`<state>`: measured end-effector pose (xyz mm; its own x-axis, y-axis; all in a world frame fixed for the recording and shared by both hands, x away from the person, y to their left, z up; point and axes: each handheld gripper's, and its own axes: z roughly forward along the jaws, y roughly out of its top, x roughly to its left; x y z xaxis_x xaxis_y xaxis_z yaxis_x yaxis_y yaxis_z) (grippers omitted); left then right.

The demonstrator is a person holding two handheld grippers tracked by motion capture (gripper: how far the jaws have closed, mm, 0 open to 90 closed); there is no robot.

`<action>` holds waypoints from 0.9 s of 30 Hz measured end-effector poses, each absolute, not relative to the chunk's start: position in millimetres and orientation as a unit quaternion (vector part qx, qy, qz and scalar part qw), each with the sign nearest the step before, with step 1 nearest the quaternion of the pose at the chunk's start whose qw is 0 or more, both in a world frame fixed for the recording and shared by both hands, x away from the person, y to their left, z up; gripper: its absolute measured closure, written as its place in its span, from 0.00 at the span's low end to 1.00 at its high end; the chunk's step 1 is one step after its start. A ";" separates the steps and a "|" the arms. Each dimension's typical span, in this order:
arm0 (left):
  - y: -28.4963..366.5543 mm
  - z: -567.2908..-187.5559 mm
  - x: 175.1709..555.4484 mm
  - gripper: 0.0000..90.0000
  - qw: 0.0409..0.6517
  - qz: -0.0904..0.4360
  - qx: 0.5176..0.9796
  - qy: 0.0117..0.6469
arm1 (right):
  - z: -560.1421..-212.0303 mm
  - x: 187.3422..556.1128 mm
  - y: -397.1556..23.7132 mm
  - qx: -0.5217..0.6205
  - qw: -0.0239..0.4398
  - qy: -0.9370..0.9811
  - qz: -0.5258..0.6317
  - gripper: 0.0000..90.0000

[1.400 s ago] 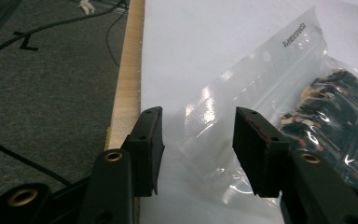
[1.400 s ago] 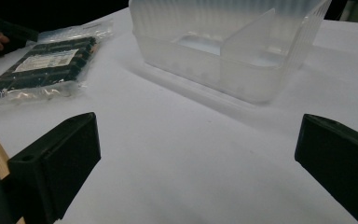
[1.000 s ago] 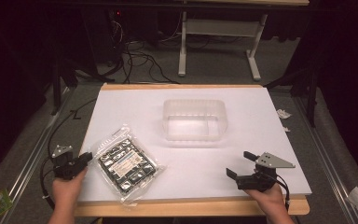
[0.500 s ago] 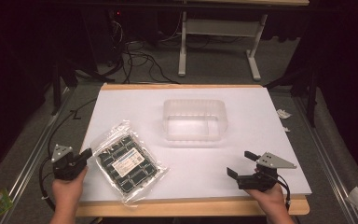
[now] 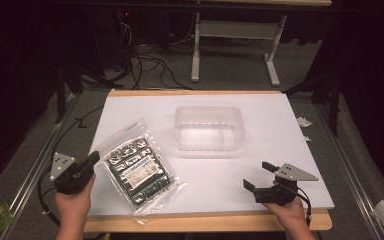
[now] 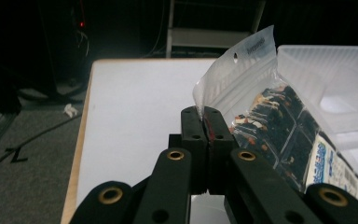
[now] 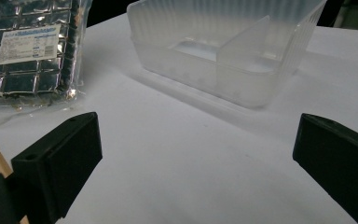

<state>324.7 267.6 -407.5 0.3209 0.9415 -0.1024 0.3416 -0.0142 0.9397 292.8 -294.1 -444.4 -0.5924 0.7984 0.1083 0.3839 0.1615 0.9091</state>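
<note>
Clear plastic bag (image 5: 139, 170), lower left of frame, on table (image 5: 280, 125); looks light, floppy, slippery. Left hand-held gripper (image 6: 206, 122) clamped on its edge; right hand-held gripper (image 5: 261, 176) apart.

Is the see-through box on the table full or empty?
Empty. The clear plastic box has nothing in it; the right gripper view shows a bare bottom and one divider wall. The snack bag lies outside it.

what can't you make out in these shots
- Label print on the bag: too small in the high view, cut by the edge in the left gripper view.
- Whether the left tongs pinch the bag's edge: shut jaws cover the contact.
- Tub floor: blurred by frosted walls in the right gripper view.
</note>
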 end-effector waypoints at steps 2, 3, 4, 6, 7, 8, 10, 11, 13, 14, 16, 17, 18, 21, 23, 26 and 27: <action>261.2 -400.6 323.0 1.00 0.504 0.308 0.642 0.488 | -444.6 293.1 -294.2 0.403 0.205 0.734 0.507 0.01; 258.9 -398.4 322.6 1.00 0.507 0.312 0.641 0.485 | -444.7 293.1 -294.2 0.404 0.204 0.734 0.507 0.01; 258.9 -398.4 322.6 1.00 0.507 0.312 0.641 0.485 | -444.7 293.1 -294.2 0.404 0.204 0.734 0.507 0.01; 249.3 -390.2 321.8 1.00 0.519 0.318 0.637 0.473 | -444.4 292.5 -293.8 0.404 0.204 0.733 0.507 0.01; 246.1 -387.6 321.9 1.00 0.520 0.320 0.638 0.468 | -444.4 292.2 -293.7 0.404 0.204 0.733 0.508 0.01; 242.9 -385.3 322.2 1.00 0.522 0.324 0.639 0.464 | -444.3 292.1 -293.7 0.405 0.204 0.732 0.508 0.01; 236.6 -381.4 322.7 1.00 0.525 0.330 0.639 0.455 | -444.2 291.7 -293.7 0.408 0.203 0.731 0.508 0.01; 233.7 -379.5 322.7 1.00 0.527 0.332 0.639 0.450 | -444.3 291.7 -293.8 0.408 0.204 0.730 0.508 0.01; 227.8 -375.7 322.3 1.00 0.531 0.337 0.641 0.441 | -444.3 291.8 -294.0 0.407 0.205 0.730 0.509 0.01; 225.0 -373.7 321.8 1.00 0.533 0.339 0.641 0.436 | -444.4 292.0 -294.2 0.407 0.206 0.731 0.509 0.01; 219.5 -370.0 321.0 1.00 0.537 0.343 0.641 0.427 | -444.6 292.3 -294.5 0.407 0.206 0.731 0.509 0.01; 216.7 -368.4 320.7 1.00 0.540 0.343 0.641 0.424 | -444.7 292.3 -294.4 0.408 0.205 0.730 0.509 0.01; 213.9 -366.8 320.6 1.00 0.543 0.343 0.641 0.419 | -444.8 292.3 -294.3 0.408 0.205 0.730 0.508 0.01; 203.5 -362.0 321.2 1.00 0.552 0.344 0.642 0.407 | -444.8 292.2 -294.0 0.407 0.206 0.730 0.508 0.01; 195.8 -358.6 322.2 1.00 0.557 0.343 0.643 0.398 | -444.5 291.8 -294.0 0.408 0.206 0.729 0.510 0.01; 182.9 -353.5 324.3 1.00 0.567 0.340 0.644 0.385 | -443.5 291.4 -294.2 0.407 0.207 0.727 0.513 0.02; 182.9 -353.5 324.3 1.00 0.567 0.340 0.644 0.385 | -443.5 291.4 -294.2 0.407 0.207 0.727 0.513 0.02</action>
<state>324.3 182.9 -353.5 0.4718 0.8817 0.0020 0.1098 -0.0610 0.9921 291.4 -294.2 -443.5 -0.5827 0.8043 0.1163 0.3788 0.1422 0.9145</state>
